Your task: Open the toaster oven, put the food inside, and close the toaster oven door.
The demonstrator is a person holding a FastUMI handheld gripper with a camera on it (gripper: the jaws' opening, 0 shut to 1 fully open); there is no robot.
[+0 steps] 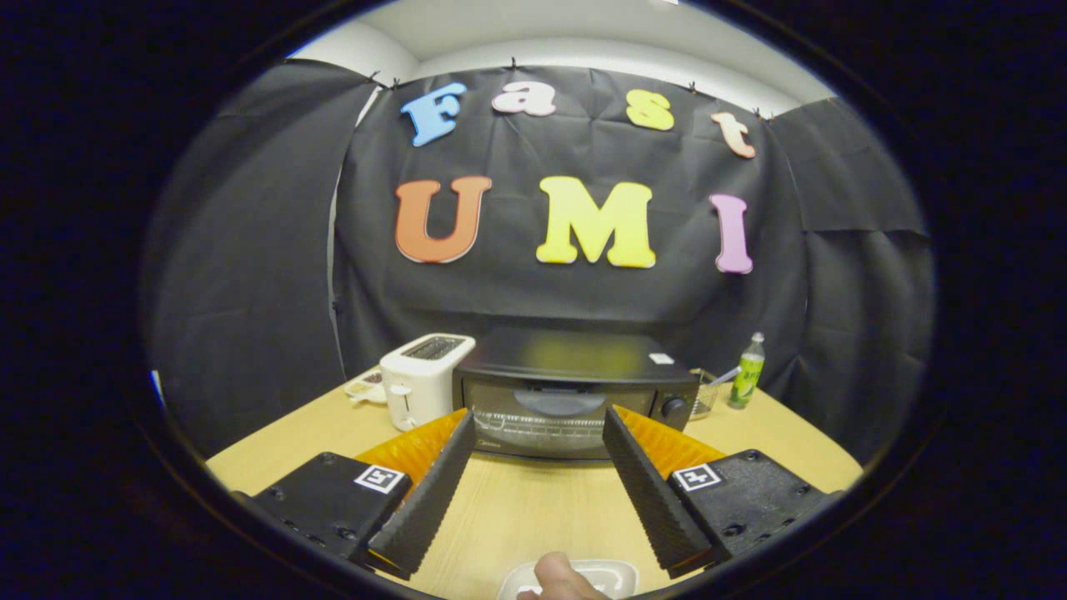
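Tool [538, 433] — fingers spread wide, empty

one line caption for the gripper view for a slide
Open gripper faces the closed toaster oven on the table, food on a plate below.

Readable words: nothing is showing clearly enough to read.
Gripper [538, 412]: square black-and-white code tags [381, 478] are sitting by each finger, which are standing apart and empty.
Toaster oven [575, 392]: a white sticker [661, 358] on top is showing too small to read.
Bottle [748, 372]: its label is showing blurred.
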